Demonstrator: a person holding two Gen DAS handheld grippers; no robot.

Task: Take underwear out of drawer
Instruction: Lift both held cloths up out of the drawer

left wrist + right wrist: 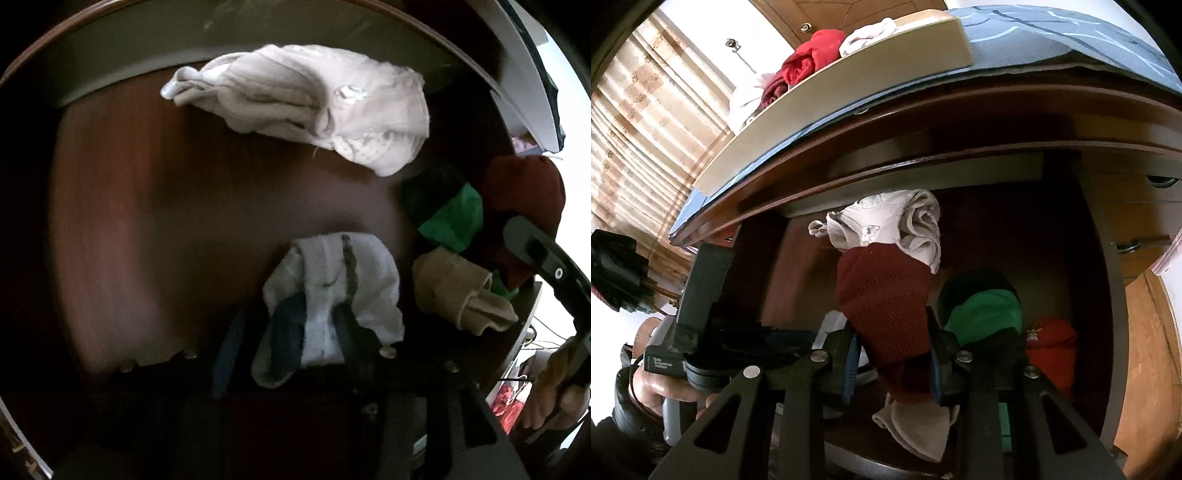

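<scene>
Drawer (155,206): open, dark reddish-brown wood floor, mostly bare on its left half; in the right wrist view it sits under the worktop's edge (923,122).
Worktop: covered by a blue-grey patterned cloth (1052,33); a cream tray (827,110) lies on it.
Tray: holds a red garment (812,59) and a white garment (871,33) side by side, with more cloth at its left end.
Curtain (639,140): beige, pleated, at the left of the right wrist view.
Pale underwear (306,103): crumpled at the back of the drawer, against the back wall, not held.
Maroon underwear (886,306): knit mesh, lifted above the drawer floor, hanging up between the right tool's fingers; a pale cloth (916,424) shows below it.
Right tool (892,354): clenched on the maroon underwear, both blue-padded fingers pressing its sides.
White-and-blue piece (332,295): light cloth with a dark blue part, lying between the left tool's fingers near the drawer front.
Left tool (291,354): blurred; fingers stand apart, pads not pressing the white-and-blue piece, so released.
Green piece (447,210): green and black, at the drawer's right side, just beside the maroon underwear.
Tan piece (458,288): folded, in front of the green piece, near the drawer's front right corner.
Orange-red piece (1052,347): in the drawer's right corner, with a small white print.
Hand (661,391): grips the left tool's handle.
</scene>
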